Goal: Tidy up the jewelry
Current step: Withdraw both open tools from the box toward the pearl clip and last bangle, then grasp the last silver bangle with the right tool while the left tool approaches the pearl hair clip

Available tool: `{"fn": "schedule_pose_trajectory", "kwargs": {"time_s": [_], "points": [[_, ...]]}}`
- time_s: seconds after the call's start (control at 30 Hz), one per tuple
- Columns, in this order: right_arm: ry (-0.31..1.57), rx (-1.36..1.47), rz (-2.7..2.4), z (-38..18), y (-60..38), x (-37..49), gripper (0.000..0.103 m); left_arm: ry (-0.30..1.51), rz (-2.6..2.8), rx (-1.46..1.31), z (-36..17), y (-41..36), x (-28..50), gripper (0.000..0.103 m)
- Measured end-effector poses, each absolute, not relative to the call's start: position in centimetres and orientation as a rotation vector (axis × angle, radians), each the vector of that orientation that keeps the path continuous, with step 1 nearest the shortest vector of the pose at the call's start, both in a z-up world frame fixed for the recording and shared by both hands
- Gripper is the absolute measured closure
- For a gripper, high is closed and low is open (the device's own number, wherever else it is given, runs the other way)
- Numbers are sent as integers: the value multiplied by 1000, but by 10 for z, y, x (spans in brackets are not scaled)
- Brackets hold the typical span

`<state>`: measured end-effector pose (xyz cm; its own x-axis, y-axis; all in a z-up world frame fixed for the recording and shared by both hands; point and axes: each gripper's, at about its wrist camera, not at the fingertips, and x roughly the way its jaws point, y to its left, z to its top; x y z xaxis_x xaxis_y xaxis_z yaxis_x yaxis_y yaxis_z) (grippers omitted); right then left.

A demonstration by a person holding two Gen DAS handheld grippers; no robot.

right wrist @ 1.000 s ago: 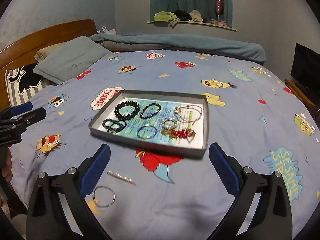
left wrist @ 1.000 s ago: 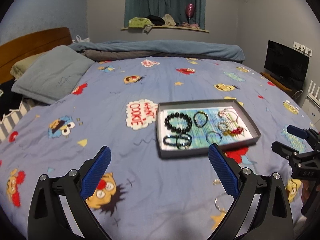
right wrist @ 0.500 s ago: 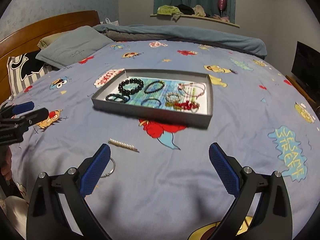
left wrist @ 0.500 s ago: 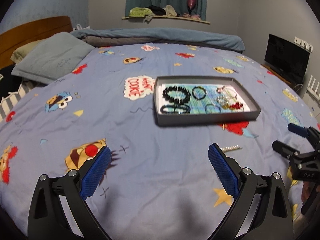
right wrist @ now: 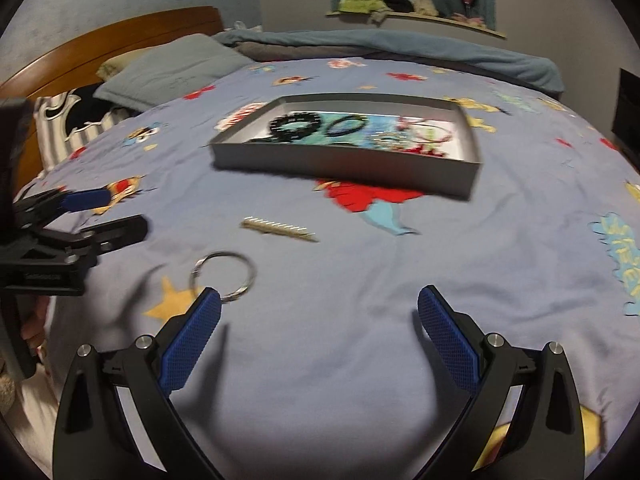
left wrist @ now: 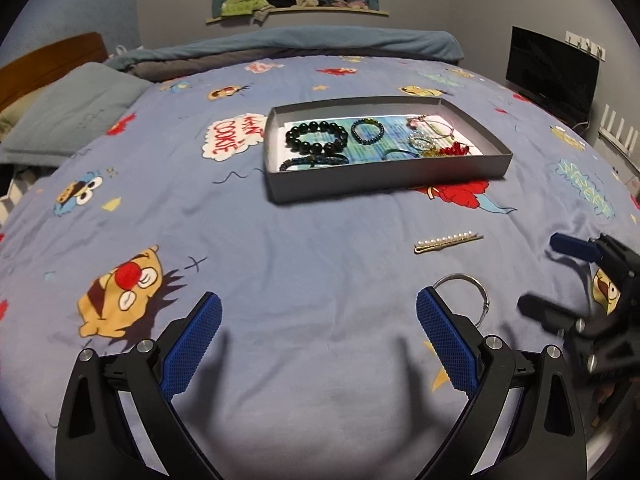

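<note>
A shallow grey tray (left wrist: 384, 178) (right wrist: 340, 164) lies on the bed and holds several bracelets, among them a black bead bracelet (left wrist: 316, 138). Two pieces lie loose on the sheet in front of it: a pearl hair clip (left wrist: 448, 241) (right wrist: 278, 229) and a silver ring bracelet (left wrist: 464, 294) (right wrist: 224, 274). My left gripper (left wrist: 318, 334) hovers low and open over bare sheet, its right finger just left of the silver ring. My right gripper (right wrist: 318, 332) is open too, its left finger beside the ring. Each gripper shows at the edge of the other's view.
The bed is covered by a blue cartoon-print sheet (left wrist: 280, 240). A grey pillow (left wrist: 76, 116) and wooden headboard (right wrist: 120, 44) are at the left, a rolled blanket (left wrist: 320, 44) at the far end, a dark screen (left wrist: 552, 68) at the right.
Both grippers have dropped lower toward the sheet and pulled back from the tray. The clip and silver ring now sit just ahead of the fingers. Both stay open.
</note>
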<state>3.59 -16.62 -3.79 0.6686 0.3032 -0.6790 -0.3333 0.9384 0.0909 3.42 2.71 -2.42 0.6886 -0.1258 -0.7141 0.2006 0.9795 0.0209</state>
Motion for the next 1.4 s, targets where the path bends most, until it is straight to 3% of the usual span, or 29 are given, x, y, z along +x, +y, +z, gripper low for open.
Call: {"fn": "schedule_pose_trajectory", "kwargs": {"time_s": [0.17,0.4,0.5,0.67,1.4], "points": [[735,-71,432,-40,-145,33,7,812,-199,29,-30,35,44,6],[746,-149,488,-48,-113,34,20,811,-203,-16,-33,39,55,6],[749,-183,503,-53,-104,35,29,818,-213,-20,-35,36,59,6],[745,-198,508,-55,-104,33,56,822,-223,-10,-37,27,62,6],[749,-88,257,-32,-213,55,57,835,-320,-36,-43,-21,64,6]]}}
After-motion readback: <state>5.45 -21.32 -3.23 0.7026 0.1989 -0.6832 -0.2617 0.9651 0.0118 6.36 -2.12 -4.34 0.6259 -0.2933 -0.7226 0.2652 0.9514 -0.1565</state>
